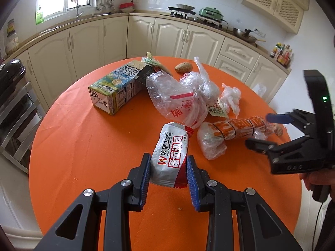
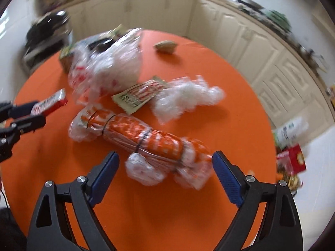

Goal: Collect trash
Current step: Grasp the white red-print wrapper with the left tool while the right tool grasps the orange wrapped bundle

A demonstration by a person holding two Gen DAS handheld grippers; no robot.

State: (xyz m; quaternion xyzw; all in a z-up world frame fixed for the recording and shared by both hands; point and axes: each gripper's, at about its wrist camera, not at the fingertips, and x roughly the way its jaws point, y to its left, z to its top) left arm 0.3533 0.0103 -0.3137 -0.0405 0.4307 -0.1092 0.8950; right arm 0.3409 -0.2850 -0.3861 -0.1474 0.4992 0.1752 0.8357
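My left gripper (image 1: 168,158) is shut on a white and red snack wrapper (image 1: 173,140), held just above the orange table (image 1: 83,146). The right wrist view shows this wrapper (image 2: 50,102) in the left gripper (image 2: 35,113) at the far left. My right gripper (image 2: 165,154) stands wide open over the near end of a long orange packet bundle (image 2: 146,138) wrapped in clear plastic; its pads do not press on it. From the left wrist view, the right gripper (image 1: 261,130) sits at that bundle's (image 1: 236,129) right end. The right view is blurred.
A milk carton (image 1: 113,90), a knotted clear plastic bag (image 1: 178,96), crumpled white plastic (image 1: 230,98), a small sachet (image 1: 217,108) and a brown lump (image 1: 183,68) lie on the table. Trash sits on the floor (image 2: 291,159) to the right. Kitchen cabinets ring the table.
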